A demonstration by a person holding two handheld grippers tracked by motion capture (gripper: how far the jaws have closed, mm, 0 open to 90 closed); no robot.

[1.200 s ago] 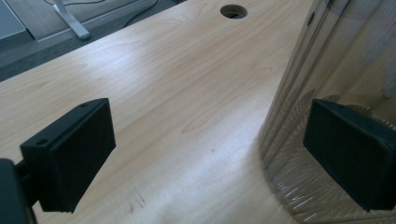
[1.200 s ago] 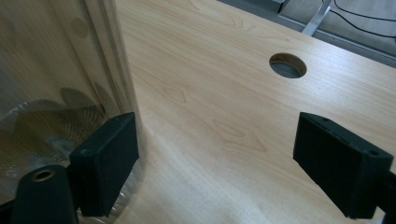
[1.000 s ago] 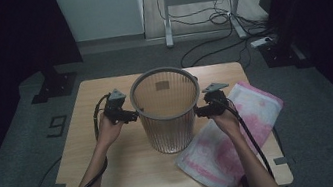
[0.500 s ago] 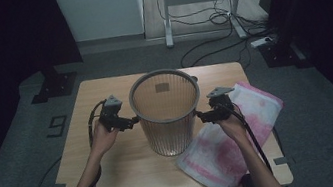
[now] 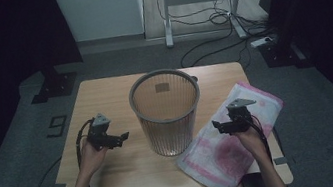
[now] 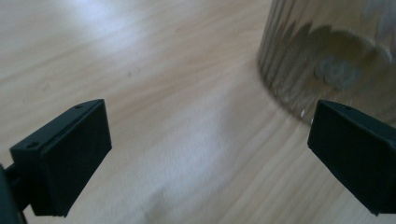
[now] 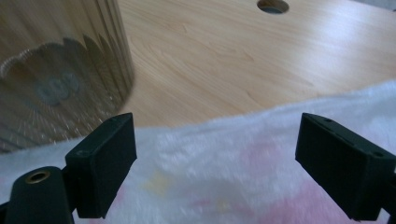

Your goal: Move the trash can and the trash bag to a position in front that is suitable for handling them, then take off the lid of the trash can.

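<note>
A translucent ribbed plastic bin (image 5: 166,111) stands mid-table on the pale wooden table (image 5: 116,170). The left gripper (image 5: 120,138) and right gripper (image 5: 219,126) flank it, jaws spread, the right over a pink-and-white towel (image 5: 224,152) at the table's right edge.

Ribbed bin (image 5: 167,111) upright; pink towel (image 5: 233,141) seemingly touching.
</note>
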